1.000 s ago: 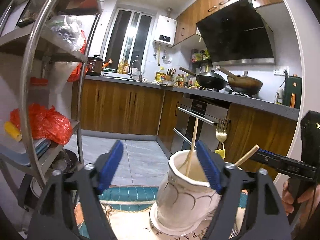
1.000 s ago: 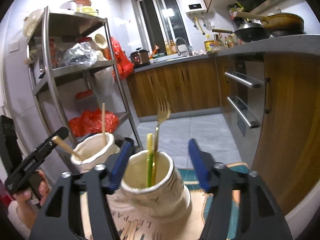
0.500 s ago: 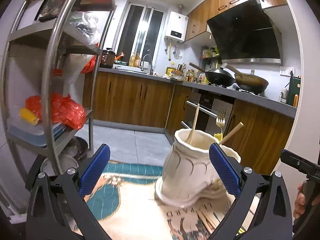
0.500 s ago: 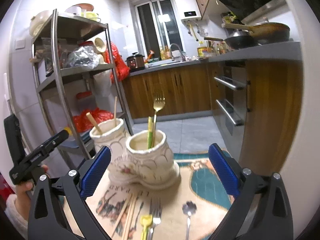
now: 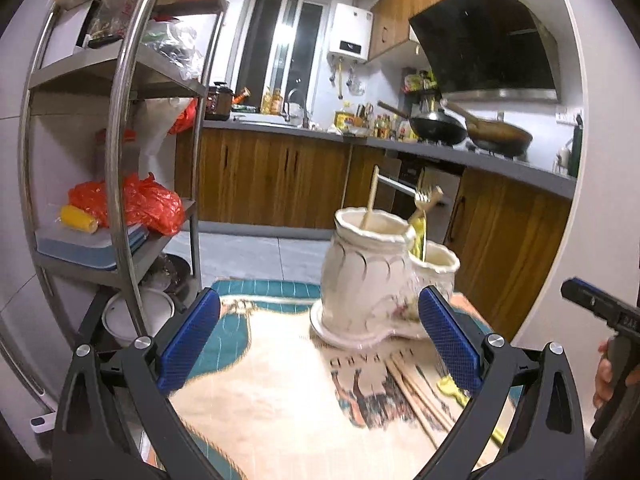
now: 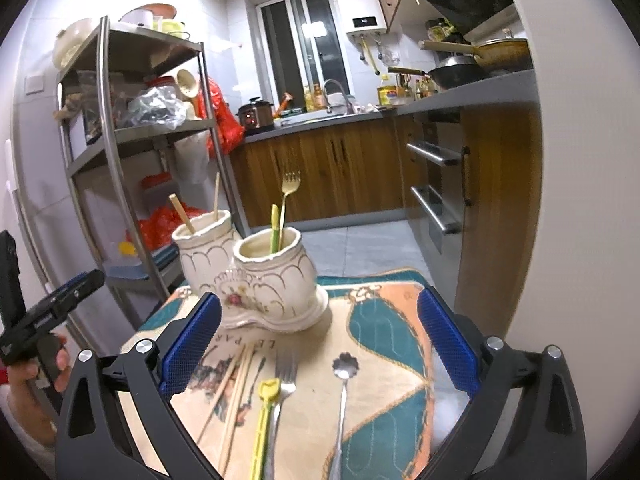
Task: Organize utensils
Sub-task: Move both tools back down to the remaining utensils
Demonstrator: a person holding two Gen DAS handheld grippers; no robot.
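Cream ceramic holder point(image 6: 260, 276) stood at the far end of the patterned mat point(image 6: 384, 344), beyond both grippers. Right gripper point(image 6: 318, 344) was spread wide, empty, with chopsticks point(image 6: 236, 392), forks point(image 6: 280, 396) and spoon point(image 6: 344, 392) lying near between its fingers. Left gripper point(image 5: 318, 340) was likewise wide apart, empty.

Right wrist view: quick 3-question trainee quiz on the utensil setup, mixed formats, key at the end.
1. True or false: the gold fork stands in the nearer pot.
2. What lies rightmost on the mat? A) silver spoon B) chopsticks C) yellow utensil
3. How many chopsticks stand in the farther pot?

Key: 1 true. 2 A, the silver spoon, right of the silver fork, yellow utensil and loose chopsticks. 3 two.
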